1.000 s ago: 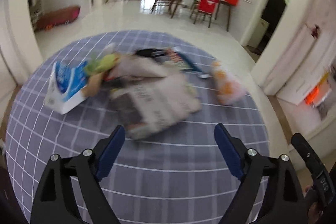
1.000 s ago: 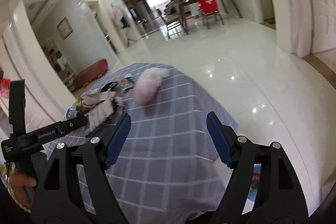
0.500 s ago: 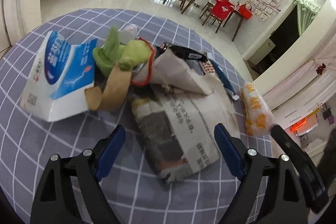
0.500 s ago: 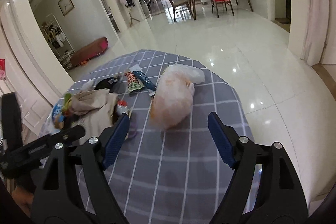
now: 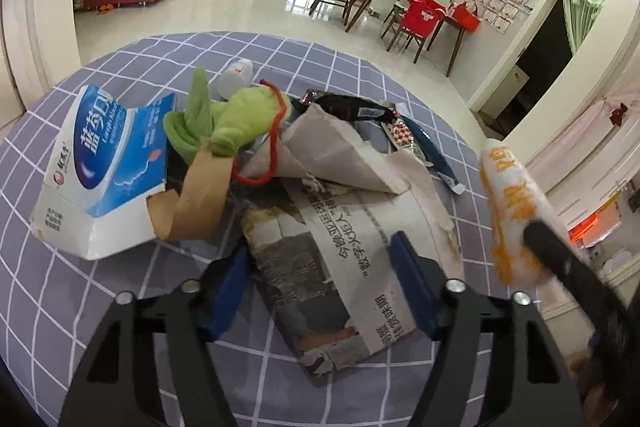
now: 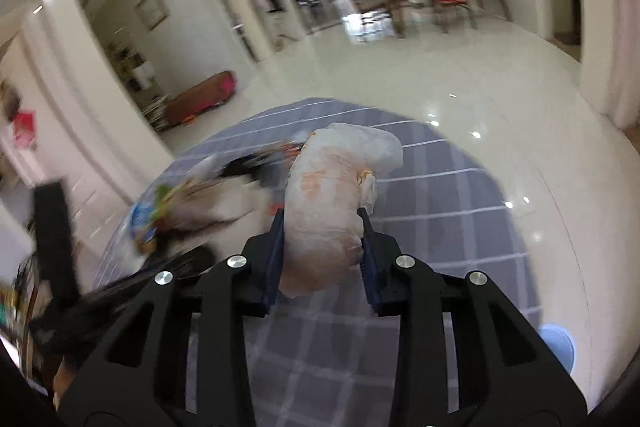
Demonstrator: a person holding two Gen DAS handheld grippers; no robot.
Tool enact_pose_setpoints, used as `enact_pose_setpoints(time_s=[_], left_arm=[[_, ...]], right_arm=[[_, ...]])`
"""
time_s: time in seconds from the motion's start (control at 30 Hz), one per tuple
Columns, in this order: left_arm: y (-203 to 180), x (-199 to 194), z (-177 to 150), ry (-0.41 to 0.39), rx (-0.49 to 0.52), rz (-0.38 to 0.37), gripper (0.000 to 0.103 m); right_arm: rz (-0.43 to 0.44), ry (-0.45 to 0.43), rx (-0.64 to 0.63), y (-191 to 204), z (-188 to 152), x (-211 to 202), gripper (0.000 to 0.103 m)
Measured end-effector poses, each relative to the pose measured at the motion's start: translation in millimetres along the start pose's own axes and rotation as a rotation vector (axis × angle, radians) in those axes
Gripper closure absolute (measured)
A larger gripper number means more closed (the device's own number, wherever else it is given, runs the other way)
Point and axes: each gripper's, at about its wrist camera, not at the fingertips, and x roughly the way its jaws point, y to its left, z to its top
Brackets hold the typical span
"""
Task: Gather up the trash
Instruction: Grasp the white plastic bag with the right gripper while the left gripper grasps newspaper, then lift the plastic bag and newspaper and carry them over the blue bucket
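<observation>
— 2 grippers, both busy. What does each have?

— Right gripper is pinched onto the plastic bag, white with orange print, pads pressing into its near end. Left gripper has its blue fingers straddling the folded newspaper, touching or nearly touching both edges; I judge it part-closed, not yet clamped.

— Where does all this sit?

— On the round table under a grey-blue checked cloth. The newspaper lies near the table's near edge, the bag toward its right edge, and the rest of the trash is piled at the middle.

— How should the step go?

— Probably close the left pads squarely on the paper's folded sides so the sheets don't fan out, then lift straight. The bag is soft, so keep a firm squeeze and raise it slowly.

— Anything else in the heap?

— 1 blue-and-white carton toward the left edge, a green cloth leaning on it, torn brown paper, dark snack wrappers behind.

— Any writing?

— Newspaper headlines in Chinese, too skewed to read reliably. White Chinese characters on the carton's blue face, plus a small red logo. Orange lettering on the bag, illegible.
</observation>
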Motion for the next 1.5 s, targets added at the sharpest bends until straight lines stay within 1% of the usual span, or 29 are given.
enact_pose_setpoints(time_s=[0.03,0.1,0.2,0.27,0.33,0.37,0.43,0.47,0.53,0.63,0.67,0.7,0.8,0.93,1.03,1.1,1.17,1.2,1.23,1.27,1.3,1.33,1.37,1.4,1.43,1.5], left_arm=[[1,-2,-2,0.002,-0.010,0.000,0.042],[4,-4,-4,0.008,-0.020,-0.018,0.048],[8,-6,-6,0.017,-0.045,-0.047,0.054],[13,-7,-7,0.027,-0.091,-0.100,0.055],[15,-9,-10,0.022,-0.103,-0.123,0.057],[15,-10,-11,0.013,-0.107,-0.125,0.060],[14,-14,-12,-0.004,-0.102,-0.126,0.063],[12,-16,-13,-0.010,-0.096,-0.128,0.068],[12,-17,-14,-0.015,-0.096,-0.131,0.071],[18,-18,-12,-0.029,-0.120,-0.148,0.077],[19,-21,-12,-0.039,-0.123,-0.156,0.082],[20,-25,-13,-0.053,-0.119,-0.166,0.086],[14,-41,-12,-0.096,-0.082,-0.208,0.093],[-3,-63,-15,-0.127,-0.001,-0.258,0.098],[-15,-75,-20,-0.137,0.050,-0.250,0.099],[-20,-80,-25,-0.137,0.058,-0.252,0.099],[-36,-82,-31,-0.124,0.112,-0.263,0.096],[-40,-82,-35,-0.118,0.132,-0.256,0.094],[-47,-79,-37,-0.107,0.156,-0.235,0.094],[-50,-78,-38,-0.114,0.170,-0.208,0.093],[-53,-76,-40,-0.120,0.177,-0.177,0.093],[-54,-71,-43,-0.107,0.179,-0.153,0.093],[-54,-69,-44,-0.097,0.171,-0.154,0.094],[-53,-68,-45,-0.093,0.162,-0.155,0.097],[-53,-70,-47,-0.105,0.155,-0.140,0.097],[-53,-80,-49,-0.138,0.145,-0.141,0.098]], right_arm=[[0.002,0.015,-0.023,8,-3,3,0.070],[-0.007,0.044,-0.055,17,-9,11,0.070],[-0.007,0.070,-0.053,19,-17,20,0.070],[-0.007,0.085,-0.049,19,-19,24,0.070],[-0.005,0.095,-0.047,22,-24,28,0.070],[-0.003,0.098,-0.046,22,-24,28,0.071],[-0.005,0.105,-0.048,23,-26,29,0.071],[-0.005,0.109,-0.049,23,-26,30,0.071],[-0.009,0.115,-0.051,22,-27,30,0.071],[-0.004,0.119,-0.042,22,-28,32,0.071],[-0.005,0.119,-0.040,22,-28,32,0.071],[-0.008,0.118,-0.040,22,-28,31,0.071],[-0.015,0.105,-0.041,25,-31,29,0.071],[-0.008,0.094,-0.039,25,-35,22,0.071],[-0.004,0.089,-0.045,28,-40,15,0.071],[0.003,0.083,-0.047,31,-43,10,0.071],[-0.001,0.082,-0.046,32,-46,4,0.072],[0.000,0.080,-0.044,31,-47,2,0.072],[0.008,0.079,-0.037,30,-49,0,0.072],[0.014,0.078,-0.031,29,-50,-2,0.072],[0.020,0.078,-0.032,29,-52,-6,0.072],[0.021,0.075,-0.034,32,-52,-8,0.072],[0.017,0.067,-0.038,33,-53,-11,0.072],[0.015,0.054,-0.043,33,-55,-17,0.072],[0.015,0.044,-0.041,33,-55,-21,0.072],[0.026,0.011,-0.039,33,-54,-34,0.072]])
